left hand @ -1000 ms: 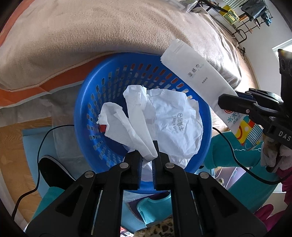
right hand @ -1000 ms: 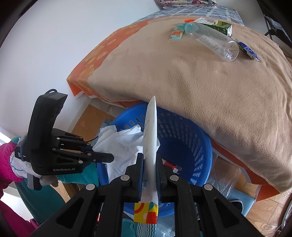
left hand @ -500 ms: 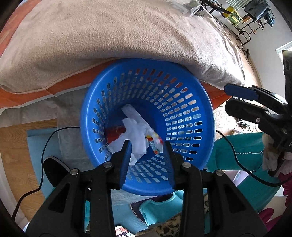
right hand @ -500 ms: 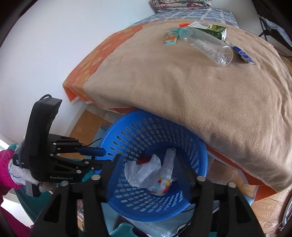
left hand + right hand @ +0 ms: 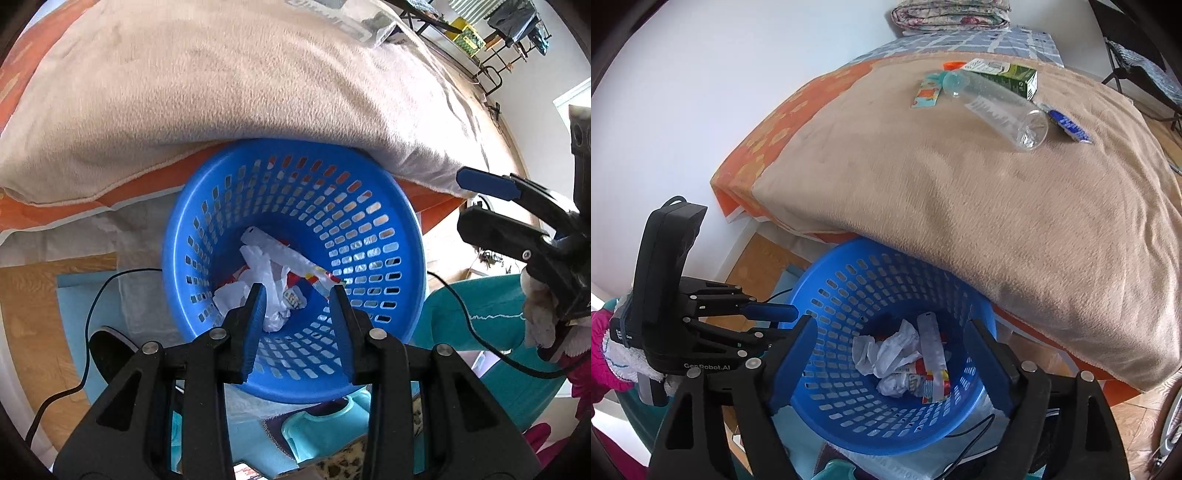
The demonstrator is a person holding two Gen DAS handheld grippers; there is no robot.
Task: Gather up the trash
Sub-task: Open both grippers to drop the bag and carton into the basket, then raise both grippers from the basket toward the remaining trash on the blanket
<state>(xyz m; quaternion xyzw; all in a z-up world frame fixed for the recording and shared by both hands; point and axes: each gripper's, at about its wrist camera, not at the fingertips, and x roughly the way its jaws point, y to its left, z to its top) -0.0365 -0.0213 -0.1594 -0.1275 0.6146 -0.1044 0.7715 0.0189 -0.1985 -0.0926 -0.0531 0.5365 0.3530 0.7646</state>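
A blue perforated basket [image 5: 388, 206] [image 5: 849, 417] stands on the floor against the bed. In it lie a crumpled white plastic bag [image 5: 267, 275] [image 5: 886, 350] and a long white wet-wipe packet [image 5: 291, 256] [image 5: 932, 350]. My left gripper [image 5: 297, 295] is open and empty above the basket's near rim. My right gripper [image 5: 890, 336] is open and empty over the basket; it also shows at the right of the left wrist view [image 5: 480, 199]. On the tan blanket [image 5: 960, 184] lie a clear plastic bottle [image 5: 1001, 107], a green carton [image 5: 1004, 74], a colourful wrapper [image 5: 925, 92] and a blue wrapper [image 5: 1069, 125].
The bed's tan blanket overhangs the basket's far rim. A black cable [image 5: 92, 314] runs over the wooden floor and blue mat at the left. A white wall [image 5: 683, 92] stands left of the bed. A black rack [image 5: 491, 44] stands beyond the bed.
Both grippers opened. The white bag fell from the left gripper and the wet-wipe packet from the right gripper into the basket. Both grippers then opened wider above it.
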